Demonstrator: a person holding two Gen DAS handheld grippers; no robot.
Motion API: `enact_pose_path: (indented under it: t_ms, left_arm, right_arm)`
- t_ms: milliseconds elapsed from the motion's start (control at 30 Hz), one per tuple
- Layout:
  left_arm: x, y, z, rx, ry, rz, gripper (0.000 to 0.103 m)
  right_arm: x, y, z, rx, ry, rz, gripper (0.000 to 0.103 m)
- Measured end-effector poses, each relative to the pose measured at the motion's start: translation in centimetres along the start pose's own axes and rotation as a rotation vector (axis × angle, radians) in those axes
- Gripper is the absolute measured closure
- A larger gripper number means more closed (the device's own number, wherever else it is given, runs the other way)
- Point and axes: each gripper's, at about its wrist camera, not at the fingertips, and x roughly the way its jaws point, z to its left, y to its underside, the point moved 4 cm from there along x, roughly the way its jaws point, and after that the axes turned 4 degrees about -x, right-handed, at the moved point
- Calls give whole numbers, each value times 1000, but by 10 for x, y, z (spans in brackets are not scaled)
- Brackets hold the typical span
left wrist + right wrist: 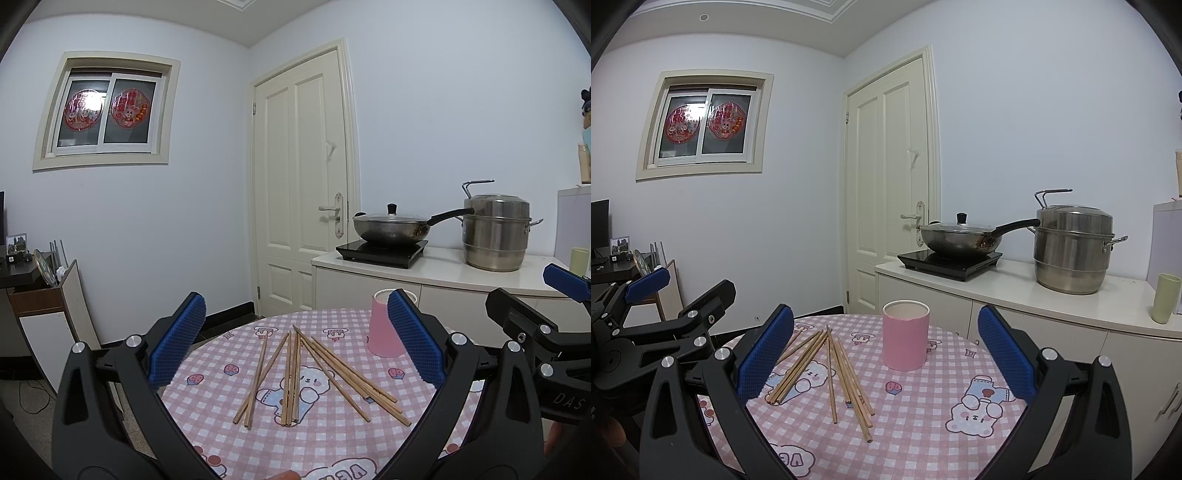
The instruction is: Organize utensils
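Before the first pick: both tools held above the bench, chopsticks loose, cup waiting.

The left tool (pixel 295 347) hangs over the near edge of the bench (pixel 332 435) with its blue pads spread wide and nothing between them; the chopsticks (pixel 314 373) lie fanned flat on the checked cloth, some crossing, none yet gathered; right of them and farther back the pink cup (pixel 905 335) stands upright and looks empty, apart from the sticks; the right tool (pixel 886 350) is likewise agape and bare, facing the cup. I judge no stick has been stowed; the next move calls for lowering one tool onto a single stick clear of its neighbours, pinching near an end, then tipping it upright into the cup.
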Motion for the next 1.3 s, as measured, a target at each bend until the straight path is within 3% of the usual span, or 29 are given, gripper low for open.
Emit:
enact_pose_path:
  t_ms: [1300]
  left_arm:
    - [2, 6, 2, 4, -11, 12, 6]
  right_arm:
    - [4, 7, 1, 13, -7, 19, 7]
